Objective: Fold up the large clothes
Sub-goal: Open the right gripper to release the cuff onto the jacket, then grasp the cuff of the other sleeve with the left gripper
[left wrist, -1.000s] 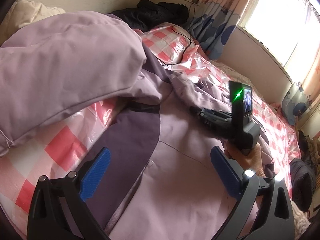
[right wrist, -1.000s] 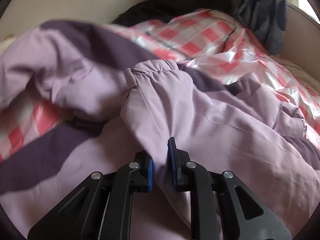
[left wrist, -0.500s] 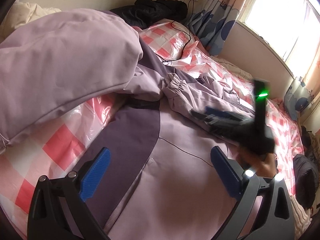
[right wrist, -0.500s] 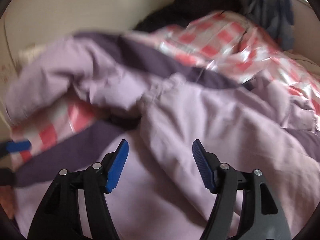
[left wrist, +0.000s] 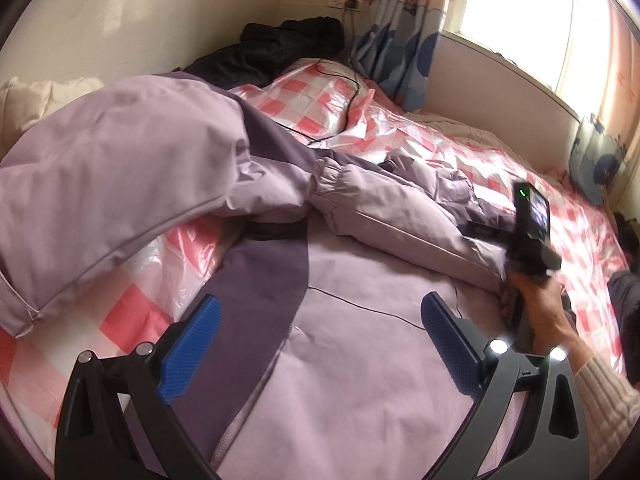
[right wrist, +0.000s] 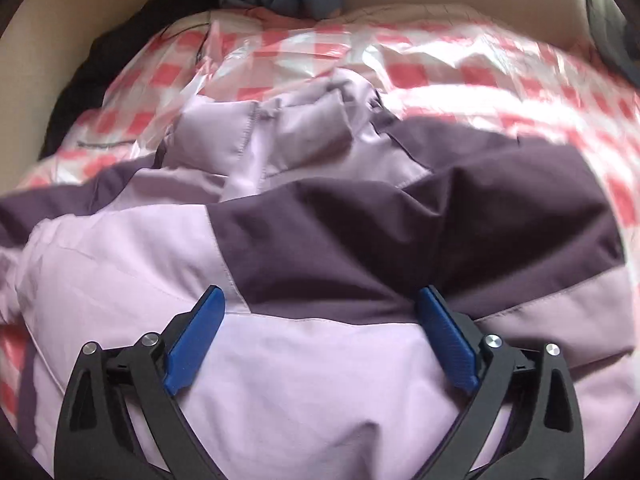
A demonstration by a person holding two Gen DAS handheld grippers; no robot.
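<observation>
A large lilac jacket (left wrist: 360, 360) with dark purple panels lies spread on a bed. One sleeve (left wrist: 384, 216) lies folded across its body, and another lilac part (left wrist: 120, 168) is heaped at the left. My left gripper (left wrist: 316, 316) is open and empty just above the jacket's body. My right gripper (right wrist: 320, 308) is open and empty over the jacket (right wrist: 280, 380), near a dark purple panel (right wrist: 420, 232). In the left wrist view the right gripper's body (left wrist: 528, 236) and the hand holding it show at the right.
The bed has a pink and white checked cover (left wrist: 420, 136). A dark garment (left wrist: 280, 48) and a black cable (left wrist: 352, 96) lie at the far end. A beige pillow (left wrist: 36, 100) is at the left. A window ledge (left wrist: 500, 80) and curtain (left wrist: 400, 52) run along the right.
My right gripper let go of the sleeve and opened, then swung right toward the jacket's dark purple panel. The sleeve now rests across the jacket. My left gripper stayed open and rose slightly.
</observation>
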